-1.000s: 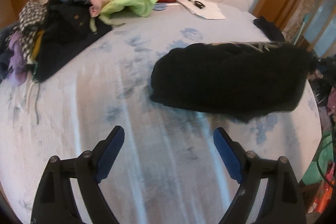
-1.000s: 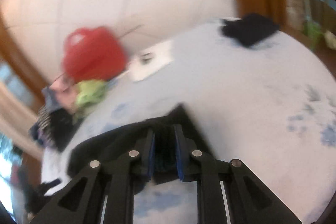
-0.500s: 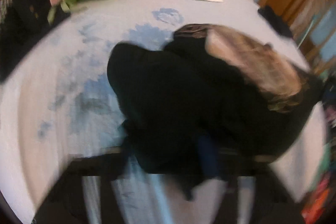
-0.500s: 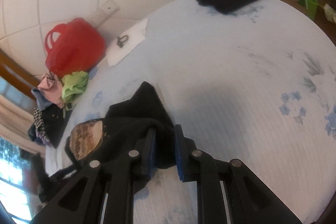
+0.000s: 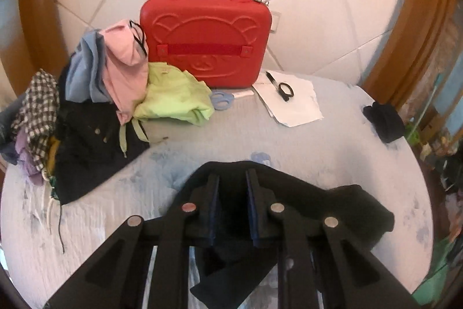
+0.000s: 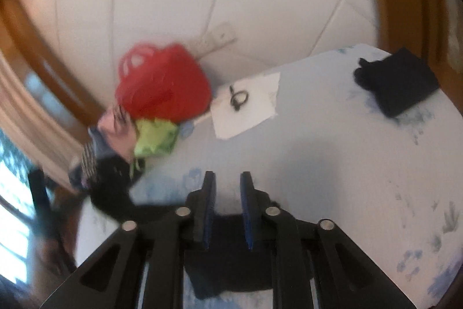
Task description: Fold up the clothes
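A black garment [image 5: 341, 207] lies bunched on the pale blue bed sheet [image 5: 260, 132]. My left gripper [image 5: 231, 178] is shut on the black garment, with cloth pinched between the blue pads. In the right wrist view my right gripper [image 6: 227, 178] is shut on the same black garment [image 6: 231, 268]; the cloth sits low between the fingers and hangs under them. A pile of unfolded clothes [image 5: 101, 94] lies at the far left. A folded black piece [image 5: 385, 120] lies at the bed's right edge, also in the right wrist view [image 6: 402, 86].
A red bear-faced case [image 5: 205, 39] stands against the padded headboard. White paper [image 5: 292, 103] with a pen and a black ring lies beside it. Blue scissors [image 5: 222, 100] lie by the green garment [image 5: 173, 97]. The bed edge drops off at right.
My left gripper was open above the garment; it has closed on the cloth and tilted up toward the headboard. My right gripper kept its hold and swung, blurring its view.
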`<state>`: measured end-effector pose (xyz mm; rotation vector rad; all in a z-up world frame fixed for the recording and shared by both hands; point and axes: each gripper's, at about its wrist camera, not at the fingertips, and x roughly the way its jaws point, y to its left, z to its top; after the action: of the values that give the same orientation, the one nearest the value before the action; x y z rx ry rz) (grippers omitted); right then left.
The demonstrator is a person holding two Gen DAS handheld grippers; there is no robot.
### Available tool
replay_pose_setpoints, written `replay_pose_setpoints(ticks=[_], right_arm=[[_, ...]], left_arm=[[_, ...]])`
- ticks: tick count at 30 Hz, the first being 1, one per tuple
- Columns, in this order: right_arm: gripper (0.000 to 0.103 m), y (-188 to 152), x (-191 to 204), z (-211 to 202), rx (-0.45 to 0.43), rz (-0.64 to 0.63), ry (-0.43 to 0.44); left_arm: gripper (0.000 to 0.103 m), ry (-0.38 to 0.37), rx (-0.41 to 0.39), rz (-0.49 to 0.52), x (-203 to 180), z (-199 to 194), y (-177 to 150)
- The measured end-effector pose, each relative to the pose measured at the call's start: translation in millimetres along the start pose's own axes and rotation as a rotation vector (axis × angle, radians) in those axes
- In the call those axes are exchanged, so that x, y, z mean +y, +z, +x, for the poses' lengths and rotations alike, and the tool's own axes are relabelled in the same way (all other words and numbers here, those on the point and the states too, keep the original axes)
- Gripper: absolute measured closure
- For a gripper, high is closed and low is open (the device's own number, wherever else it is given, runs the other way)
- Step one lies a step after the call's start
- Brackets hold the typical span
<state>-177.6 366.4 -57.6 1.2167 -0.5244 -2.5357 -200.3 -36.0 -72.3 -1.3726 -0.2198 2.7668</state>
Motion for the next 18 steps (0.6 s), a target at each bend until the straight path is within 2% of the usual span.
replay_pose_setpoints(ticks=[2,4,6,7,11,14,18], right_arm=[[0.052,-9,5,10,0.047,-0.022,-0.022],[0.037,-18,10,20,0.093,-0.044,-0.044],[0.029,-38,11,31,0.151,-0.049,-0.043],[0.027,-54,10,37,0.188,-0.042,-0.027],[0.024,-96,15,63,0.287,-0.053,-0.022],[0.021,-106,19,82,0.316,-0.057,-0.041],[0.017,-110,23,103,0.345,-0.038,-0.069]], left_arm=[[0.086,0.004,0.015,0.001,4,5,-3],[0.073,0.008,0.030,0.003,9,11,-7],[0.034,0.013,0.046,0.004,13,16,-10],[0.028,0.015,0.053,0.005,15,19,-11],[0.026,0.020,0.112,0.014,22,37,-25],[0.026,0.002,0.144,0.025,19,53,-33],[0.026,-0.072,0.173,0.023,2,70,-36]])
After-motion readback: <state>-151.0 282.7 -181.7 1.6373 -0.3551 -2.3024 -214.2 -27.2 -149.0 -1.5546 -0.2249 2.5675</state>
